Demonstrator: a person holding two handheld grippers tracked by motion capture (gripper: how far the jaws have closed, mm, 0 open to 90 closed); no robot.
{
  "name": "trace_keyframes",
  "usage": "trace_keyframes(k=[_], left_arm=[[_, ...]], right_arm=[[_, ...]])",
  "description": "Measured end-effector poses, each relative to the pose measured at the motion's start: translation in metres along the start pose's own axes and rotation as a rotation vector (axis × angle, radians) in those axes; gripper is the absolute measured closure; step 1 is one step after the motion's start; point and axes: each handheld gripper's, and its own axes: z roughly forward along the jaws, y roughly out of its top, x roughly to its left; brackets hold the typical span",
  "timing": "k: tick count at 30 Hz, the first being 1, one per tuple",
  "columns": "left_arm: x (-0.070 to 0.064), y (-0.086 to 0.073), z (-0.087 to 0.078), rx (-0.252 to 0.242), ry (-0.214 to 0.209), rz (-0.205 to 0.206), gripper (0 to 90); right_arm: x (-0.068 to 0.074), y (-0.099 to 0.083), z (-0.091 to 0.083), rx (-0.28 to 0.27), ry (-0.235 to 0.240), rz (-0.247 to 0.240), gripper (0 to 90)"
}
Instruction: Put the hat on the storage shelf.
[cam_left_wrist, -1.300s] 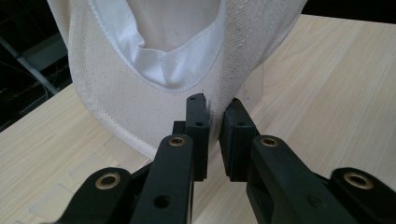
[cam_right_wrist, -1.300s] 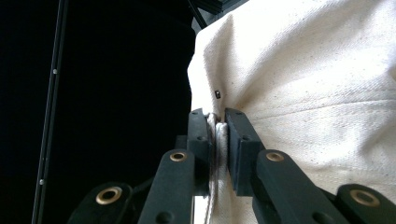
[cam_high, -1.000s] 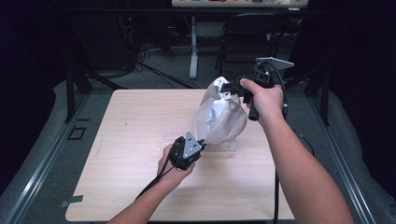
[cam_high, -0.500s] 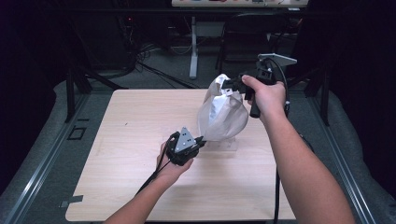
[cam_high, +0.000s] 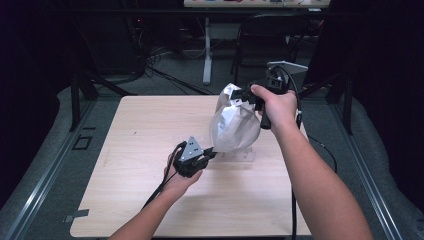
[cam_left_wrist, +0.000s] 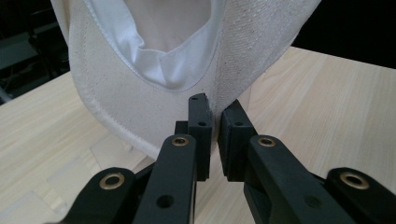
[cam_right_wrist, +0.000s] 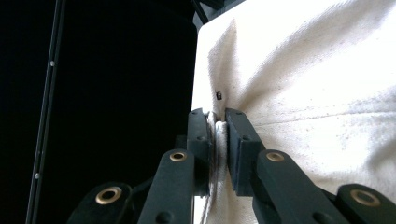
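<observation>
In the right gripper view, the right gripper (cam_right_wrist: 217, 140) has its jaws pressed together on a bunched fold of a cream cloth bag (cam_right_wrist: 317, 93), the weave of the fabric plain to see. The left gripper view shows the left gripper (cam_left_wrist: 215, 140) with its jaws nearly closed, pinching the bag's lower edge, and it reveals a white lining (cam_left_wrist: 163, 51) inside the open mouth. From the high view, the bag hangs upright between the two grippers above the far right part of the wooden table (cam_high: 150, 125), over a clear plastic sheet (cam_high: 240, 156) lying on the tabletop.
</observation>
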Motion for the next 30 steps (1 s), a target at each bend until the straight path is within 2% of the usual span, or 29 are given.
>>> trace_keyframes(k=[2,5,11,14,18,25,30], left_arm=[[0.001,-0.003,-0.001,-0.012,-0.003,-0.007,84.7],[0.002,-0.002,0.000,-0.009,-0.010,0.010,84.8],[0.006,0.002,0.000,-0.017,-0.038,0.018,84.7],[0.008,0.003,0.002,-0.014,-0.051,0.012,84.6],[0.011,-0.003,0.003,-0.006,-0.054,0.002,84.4],[0.010,-0.011,-0.001,-0.018,-0.026,-0.009,84.6],[0.004,-0.013,-0.002,-0.009,0.024,0.020,85.0]], right_arm=[[-0.001,-0.001,0.003,0.007,0.010,0.003,81.2],[0.001,-0.001,0.005,0.005,0.013,0.001,81.2],[0.005,0.001,-0.007,-0.016,-0.016,-0.006,81.4],[0.004,0.002,-0.010,-0.027,-0.014,-0.005,81.4],[0.001,0.001,-0.003,-0.015,-0.016,0.004,81.1],[0.001,-0.002,0.014,0.015,0.015,-0.009,79.9],[0.003,-0.003,0.018,0.028,0.007,-0.031,77.3]])
